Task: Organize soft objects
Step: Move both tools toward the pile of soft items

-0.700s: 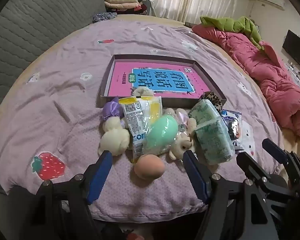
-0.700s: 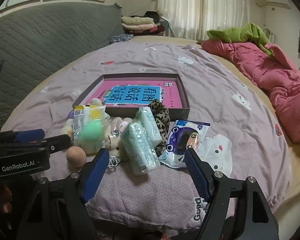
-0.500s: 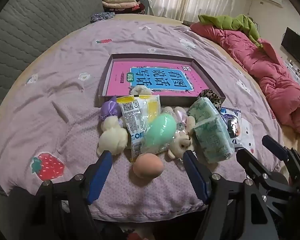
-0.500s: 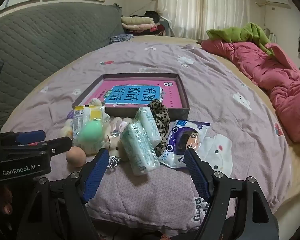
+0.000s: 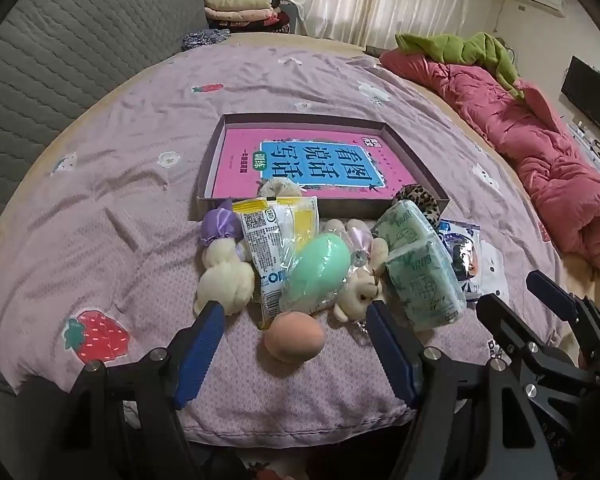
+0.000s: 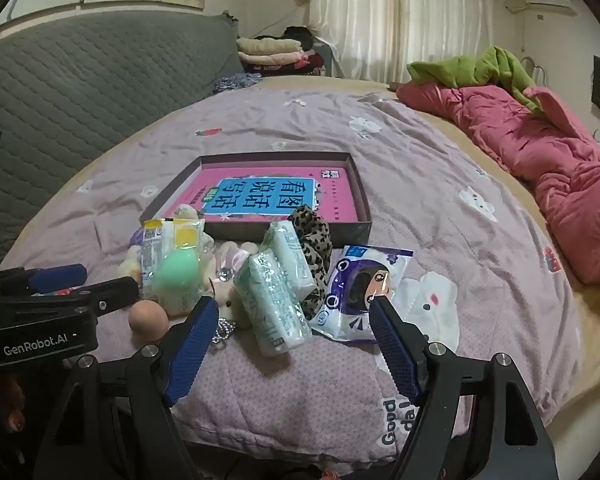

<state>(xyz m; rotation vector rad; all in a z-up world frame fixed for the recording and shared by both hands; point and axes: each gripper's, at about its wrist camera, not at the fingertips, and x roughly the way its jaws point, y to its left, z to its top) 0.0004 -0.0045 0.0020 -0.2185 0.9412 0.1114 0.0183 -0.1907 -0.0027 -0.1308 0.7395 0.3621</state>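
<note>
Your left hand-held gripper stands wide, nothing between its blue pads; it hovers over the near edge of the bed, with the peach sponge egg lying on the purple cover just in front of the gap. Your right hand-held gripper is also wide and empty, poised before the near tissue pack. The soft things sit in one cluster near the front wall of the shallow box, outside it: a cream plush toy with a purple bow on the left, a yellow-and-white packet leaning on it, a mint sponge egg in clear wrap over the packet, a small plush bear beside that, then two mint-green tissue packs, the far one touching the near one. A leopard-print scrunchie rests against the box's front wall, right of the packs. A blue-and-white cartoon pouch lies farthest right. Inside the box lies a pink book, flat. A red quilt is heaped along the far right of the bed.
</note>
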